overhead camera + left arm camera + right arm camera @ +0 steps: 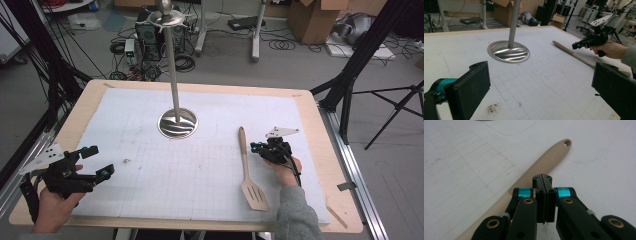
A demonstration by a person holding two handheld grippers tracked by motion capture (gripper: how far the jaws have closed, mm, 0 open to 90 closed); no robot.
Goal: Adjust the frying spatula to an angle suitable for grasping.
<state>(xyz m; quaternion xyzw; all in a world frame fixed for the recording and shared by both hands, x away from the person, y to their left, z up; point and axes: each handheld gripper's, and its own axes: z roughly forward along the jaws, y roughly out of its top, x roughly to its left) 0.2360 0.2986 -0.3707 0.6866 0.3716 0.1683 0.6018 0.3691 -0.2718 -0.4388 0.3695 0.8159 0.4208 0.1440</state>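
Early stage: wooden slotted spatula lying flat on surface, ungrasped. Right gripper fingers closed, empty, over handle. Left gripper fingers open, idle. Pickup remaining.

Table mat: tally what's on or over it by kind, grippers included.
Wooden slotted spatula: 1
Metal stand, round base and upright pole: 1
Handheld grippers: 2, left gripper open, right gripper shut on nothing
Total: 4
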